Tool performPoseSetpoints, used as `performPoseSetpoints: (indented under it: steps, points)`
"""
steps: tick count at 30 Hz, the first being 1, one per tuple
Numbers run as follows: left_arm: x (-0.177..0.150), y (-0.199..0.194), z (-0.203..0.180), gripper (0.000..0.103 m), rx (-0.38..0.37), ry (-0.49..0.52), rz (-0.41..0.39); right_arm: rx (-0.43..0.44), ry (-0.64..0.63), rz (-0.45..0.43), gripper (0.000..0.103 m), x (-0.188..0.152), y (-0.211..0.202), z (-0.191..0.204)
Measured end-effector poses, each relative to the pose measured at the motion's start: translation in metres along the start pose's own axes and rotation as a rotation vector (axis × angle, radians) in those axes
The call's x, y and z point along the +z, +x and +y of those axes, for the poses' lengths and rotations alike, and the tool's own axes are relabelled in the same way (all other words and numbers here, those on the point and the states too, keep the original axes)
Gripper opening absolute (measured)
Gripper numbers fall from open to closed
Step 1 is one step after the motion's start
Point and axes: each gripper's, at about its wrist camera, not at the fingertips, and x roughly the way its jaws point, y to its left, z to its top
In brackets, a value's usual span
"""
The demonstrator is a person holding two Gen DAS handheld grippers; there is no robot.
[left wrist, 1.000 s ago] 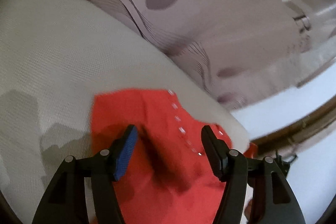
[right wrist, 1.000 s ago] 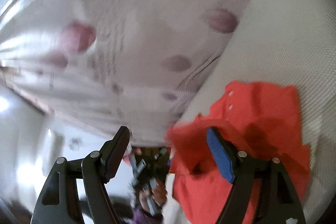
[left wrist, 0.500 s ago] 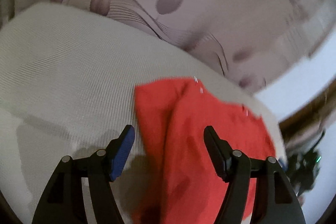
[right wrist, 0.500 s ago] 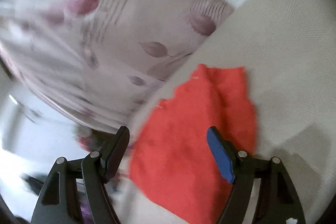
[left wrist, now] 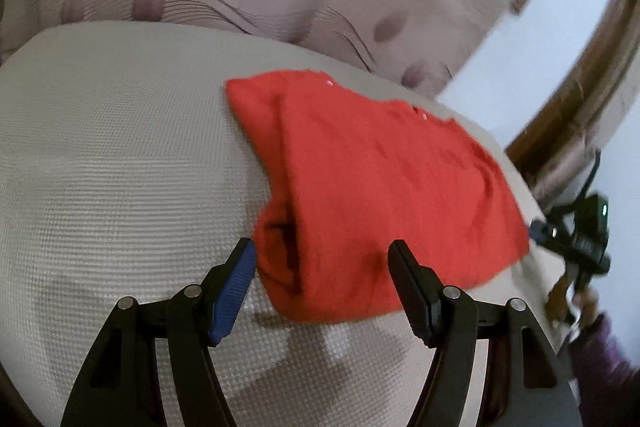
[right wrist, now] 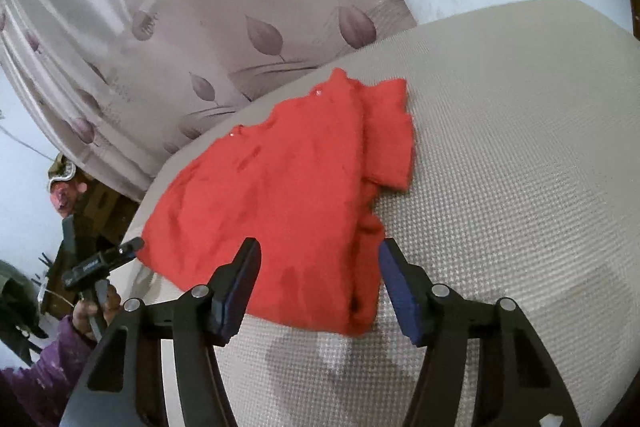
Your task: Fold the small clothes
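A small red garment (left wrist: 384,187) lies fairly flat on a white waffle-textured pad (left wrist: 120,155), with one side folded over and tiny buttons at its far edge. My left gripper (left wrist: 322,267) hovers open at the garment's near edge, and the cloth lies between the fingers without being pinched. The right wrist view shows the same red garment (right wrist: 288,187) with its folded flap to the right. My right gripper (right wrist: 318,275) straddles the near hem. Its jaws are closing, and the pads stand apart from the cloth.
A curtain with a leaf pattern (right wrist: 248,27) hangs behind the pad. The pad's edge drops off by the garment's far side. A hand in a purple sleeve (right wrist: 80,311) holds the other gripper there. A wooden frame (left wrist: 580,75) stands at the right.
Both views swung and drew back from the garment, which now lies spread on the pad with its near hem at the fingertips. The right jaws have narrowed.
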Motion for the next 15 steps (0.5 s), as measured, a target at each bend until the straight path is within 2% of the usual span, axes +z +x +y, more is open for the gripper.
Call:
performPoseSetpoints:
  steps: [3, 4, 5, 6, 7, 10, 15]
  points:
    - [-0.006, 0.001, -0.007, 0.067, -0.025, 0.048, -0.015, -0.010, -0.035, 0.019, 0.049, -0.001, 0.005, 0.010]
    - [-0.006, 0.003, -0.008, 0.060, -0.033, 0.044, -0.013, -0.012, -0.043, 0.039, 0.038, -0.001, 0.009, 0.011]
    - [-0.007, 0.004, -0.008, 0.051, -0.031, 0.040, -0.005, -0.016, -0.046, 0.055, 0.026, -0.002, 0.012, 0.011]
    - [-0.007, 0.006, -0.007, 0.028, -0.018, 0.038, 0.010, -0.024, -0.051, 0.071, 0.019, -0.002, 0.015, 0.012]
    - [-0.008, 0.008, -0.006, 0.016, -0.007, 0.032, 0.023, -0.024, -0.053, 0.077, 0.011, -0.002, 0.017, 0.011]
    - [-0.010, 0.004, -0.003, 0.008, -0.005, 0.012, 0.039, -0.041, -0.061, 0.091, 0.007, -0.003, 0.019, 0.013]
    - [-0.019, -0.004, -0.007, 0.007, 0.023, 0.046, 0.105, -0.045, -0.065, 0.129, 0.006, -0.012, 0.010, 0.010]
